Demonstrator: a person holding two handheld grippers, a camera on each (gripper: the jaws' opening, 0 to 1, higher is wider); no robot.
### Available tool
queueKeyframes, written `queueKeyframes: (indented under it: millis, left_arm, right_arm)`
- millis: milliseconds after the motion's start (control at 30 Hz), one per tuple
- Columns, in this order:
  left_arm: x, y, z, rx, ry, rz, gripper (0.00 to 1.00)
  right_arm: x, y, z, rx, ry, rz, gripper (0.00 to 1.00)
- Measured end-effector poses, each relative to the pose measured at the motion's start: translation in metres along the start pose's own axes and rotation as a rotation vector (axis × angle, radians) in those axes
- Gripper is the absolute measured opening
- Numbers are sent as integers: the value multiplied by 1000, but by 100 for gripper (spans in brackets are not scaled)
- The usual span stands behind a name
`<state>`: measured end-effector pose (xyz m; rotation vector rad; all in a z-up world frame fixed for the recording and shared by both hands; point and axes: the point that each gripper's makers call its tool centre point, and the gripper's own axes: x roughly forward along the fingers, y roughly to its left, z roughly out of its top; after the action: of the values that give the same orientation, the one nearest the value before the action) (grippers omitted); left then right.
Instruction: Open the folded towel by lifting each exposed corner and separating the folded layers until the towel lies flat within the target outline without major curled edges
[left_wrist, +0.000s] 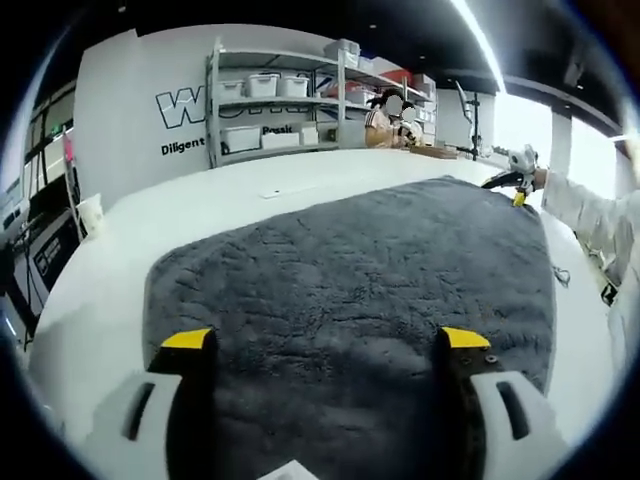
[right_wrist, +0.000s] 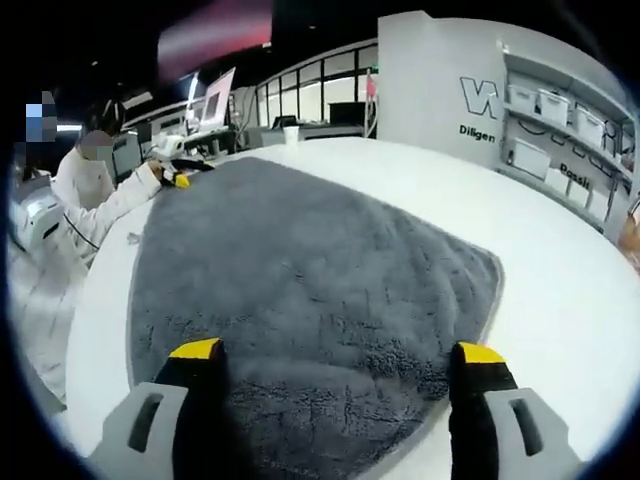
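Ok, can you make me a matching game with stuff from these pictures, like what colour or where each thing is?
Things:
1. towel
2. table
3. tips of the left hand-held gripper
4. storage bins

Descriptions:
A. yellow
B. white, under the towel
C. up on the metal shelves by the wall
D. dark grey and fluffy, spread out on the table

Right pairs: 1-D, 2-B, 3-A, 4-C
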<state>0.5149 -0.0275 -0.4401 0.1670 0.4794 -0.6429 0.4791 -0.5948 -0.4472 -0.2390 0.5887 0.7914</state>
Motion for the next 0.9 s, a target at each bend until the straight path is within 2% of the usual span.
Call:
queueKeyframes:
  millis: [100,167,267,300,400,533,600,700,767,867,900]
  left_arm:
    - [0,1,0,-1,1,2,90]
    - [0,1,0,0,3,3,90]
    - [0,1,0,0,3,3,90]
    - [0,2,0,0,4,3,90]
    - [0,1,0,1,5,2,90]
    - [0,1,0,0,5,3,90]
    - [0,1,0,0,5,4,90]
    - [0,1,0,-1,5,5,90]
    - [0,1,0,-1,4,5,90]
    - [0,0,0,-1,3,6,90]
    - [0,0,0,-1,3,6,90]
  right_arm:
    - [0,3,0,-5,-5,1,92]
    - [2,7,1,-19,31,-3,93]
    - [0,4,4,-17,32,5,96]
    - [-1,2,8,-13,13,-1,97]
    - [-3,-4,36,27,-108,-13,94]
    - [-3,-23,45,24,-112,-78,90]
    - [0,-33,50,44,-125,-118,79]
    - [4,-49,59,48,-152,-167,58]
    - [5,-62,64,68,-169,-215,45]
    - [4,-92,68,68,-173,-335,27]
    - [5,-94,69,80,-181,-338,23]
